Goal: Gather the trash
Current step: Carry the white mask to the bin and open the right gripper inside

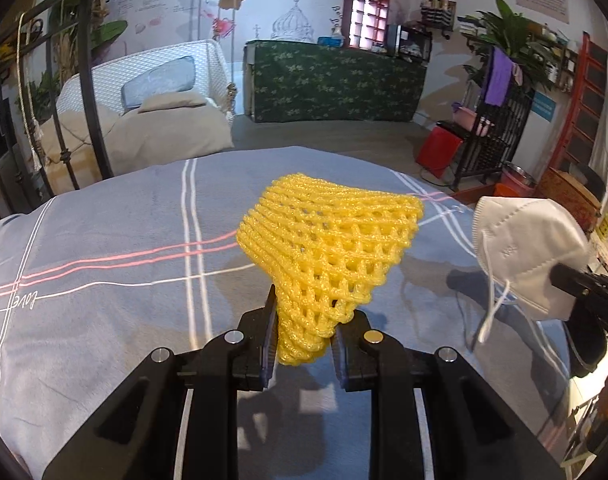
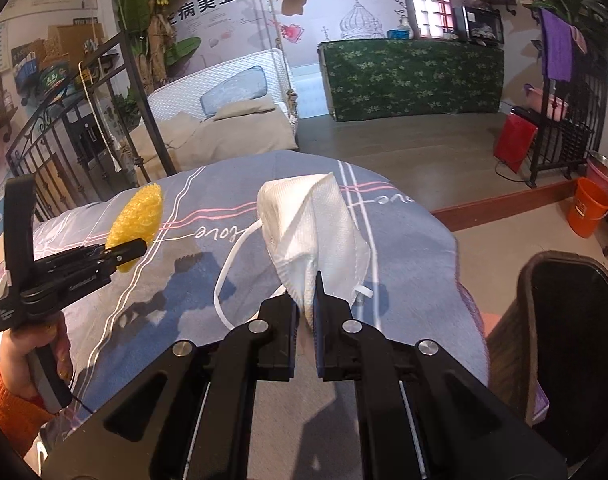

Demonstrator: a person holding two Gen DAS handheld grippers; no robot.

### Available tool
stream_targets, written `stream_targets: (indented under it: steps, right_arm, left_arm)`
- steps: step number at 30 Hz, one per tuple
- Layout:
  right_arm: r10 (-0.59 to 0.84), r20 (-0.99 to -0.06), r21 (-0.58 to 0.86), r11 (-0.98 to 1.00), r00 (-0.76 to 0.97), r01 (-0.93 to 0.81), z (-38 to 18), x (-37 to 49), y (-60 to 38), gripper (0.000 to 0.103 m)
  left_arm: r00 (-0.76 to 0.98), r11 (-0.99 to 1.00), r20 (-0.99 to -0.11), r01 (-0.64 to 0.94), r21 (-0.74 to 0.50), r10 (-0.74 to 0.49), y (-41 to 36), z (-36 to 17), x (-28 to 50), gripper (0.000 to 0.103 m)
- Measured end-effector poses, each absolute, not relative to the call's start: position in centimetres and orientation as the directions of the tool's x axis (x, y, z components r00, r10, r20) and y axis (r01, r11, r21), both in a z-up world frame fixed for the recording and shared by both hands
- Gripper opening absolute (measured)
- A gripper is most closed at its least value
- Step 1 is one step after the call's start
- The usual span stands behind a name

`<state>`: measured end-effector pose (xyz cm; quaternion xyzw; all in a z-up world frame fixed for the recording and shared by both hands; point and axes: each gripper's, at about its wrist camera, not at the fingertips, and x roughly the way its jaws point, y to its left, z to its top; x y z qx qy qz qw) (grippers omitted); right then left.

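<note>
a: both bits of trash are up off the bed (image 1: 103, 240). carry them level to the dark bin (image 2: 576, 344) at the right and keep the grips firm.

b: fingers?

a: the left gripper (image 1: 304, 332) is nearly closed, its fingers (image 1: 269, 320) pinching the lower end of the yellow foam net (image 1: 324, 240). the right gripper (image 2: 306, 300) is clamped tight on the white face mask (image 2: 316, 228), whose ear loop (image 2: 231, 276) dangles free.

Light: even indoor, moderately bright
Shadows: soft, on bedspread (image 1: 103, 240)
Edges: strong fisheye curvature, dark vignette
Focus: sharp
</note>
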<state>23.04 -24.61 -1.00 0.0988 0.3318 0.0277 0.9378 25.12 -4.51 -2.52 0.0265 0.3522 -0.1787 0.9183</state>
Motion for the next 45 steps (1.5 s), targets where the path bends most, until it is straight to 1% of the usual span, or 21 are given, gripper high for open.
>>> stream_targets:
  steps: [5,11,16,23,28,39,41,42,43,45]
  right_arm:
    - [0.078,-0.611,0.214,0.974,0.788,0.069,-1.1,20.5,-27.4,0.007]
    - [-0.005,-0.606,0.215,0.962,0.795,0.169,-1.3,17.5,-31.1,0.007]
    - [-0.092,-0.617,0.203,0.941,0.781,0.271,-1.8,15.2,-34.5,0.007]
    - [-0.234,-0.647,0.141,0.899,0.726,0.415,-3.7,13.3,-39.3,0.007]
    - [-0.266,-0.682,0.138,0.868,0.681,0.477,-5.6,12.9,-42.2,0.007]
    - [-0.271,-0.756,0.133,0.828,0.595,0.545,-10.3,13.5,-45.4,0.007]
    - [-0.263,-0.762,0.148,0.819,0.592,0.554,-10.7,13.4,-45.9,0.014]
    - [-0.27,-0.762,0.145,0.815,0.589,0.561,-10.8,13.4,-46.1,0.021]
    - [-0.279,-0.762,0.14,0.81,0.585,0.569,-10.9,13.4,-46.2,0.033]
    - [-0.29,-0.752,0.144,0.804,0.592,0.576,-10.7,13.0,-46.3,0.044]
  left_arm:
    - [0.674,0.909,-0.642,0.407,-0.09,-0.366,-7.2,-2.2,23.1,0.023]
    - [0.638,0.865,-0.632,0.491,-0.107,-0.44,-11.8,-2.3,21.3,0.023]
    - [0.593,0.812,-0.621,0.57,-0.124,-0.512,-16.0,-2.4,19.9,0.023]
    - [0.522,0.74,-0.622,0.657,-0.144,-0.585,-20.9,-2.9,18.3,0.023]
    - [0.484,0.698,-0.626,0.702,-0.139,-0.611,-23.8,-3.3,17.1,0.023]
    - [0.434,0.639,-0.64,0.76,-0.118,-0.634,-27.6,-4.0,15.7,0.023]
    - [0.426,0.63,-0.643,0.768,-0.114,-0.636,-28.0,-4.1,15.4,0.023]
    - [0.424,0.627,-0.644,0.771,-0.111,-0.636,-28.2,-4.2,15.2,0.023]
    - [0.421,0.622,-0.645,0.776,-0.107,-0.637,-28.4,-4.3,15.1,0.023]
    - [0.412,0.61,-0.65,0.786,-0.102,-0.639,-28.8,-4.5,14.8,0.023]
